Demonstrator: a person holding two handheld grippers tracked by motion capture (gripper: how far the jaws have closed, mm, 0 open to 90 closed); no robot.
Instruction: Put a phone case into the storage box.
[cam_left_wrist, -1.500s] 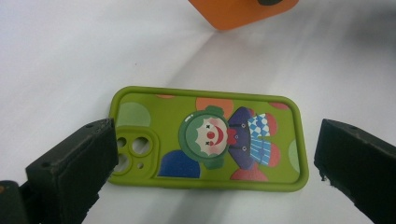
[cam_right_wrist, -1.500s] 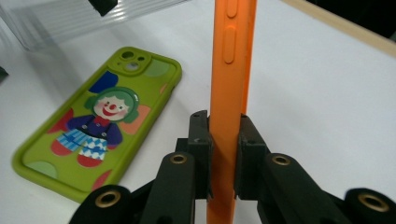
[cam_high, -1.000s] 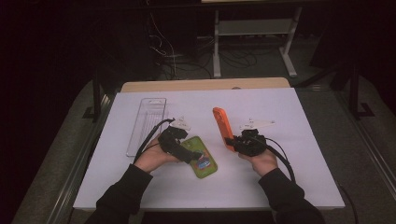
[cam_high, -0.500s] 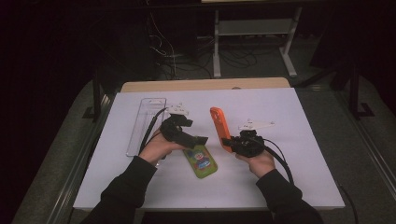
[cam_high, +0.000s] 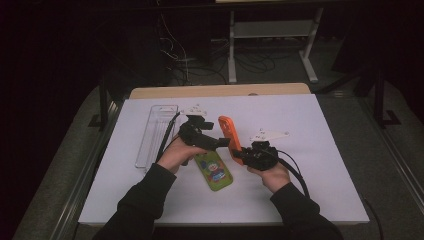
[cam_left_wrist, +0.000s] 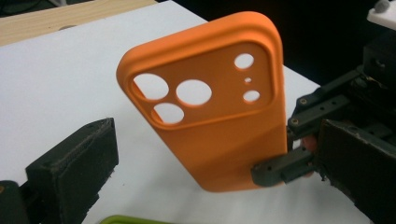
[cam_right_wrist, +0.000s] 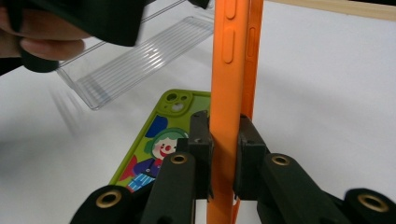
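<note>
So the white-covered rectangular surface (cam_high: 310, 190) has a strip of bare light wood (cam_high: 220, 91) along its far edge. At its left side sits a long clear ribbed plastic tray (cam_high: 156, 134), lying flat and running lengthwise away from the near edge. Closer to the middle there's a green phone case with a cartoon clown printed on it (cam_high: 215, 171), flat on the white, picture side up, well apart from the tray. Behind the surface it's dark: a white metal shelf stand (cam_high: 272, 35) and a tangle of cables on the floor (cam_high: 175, 55).
</note>
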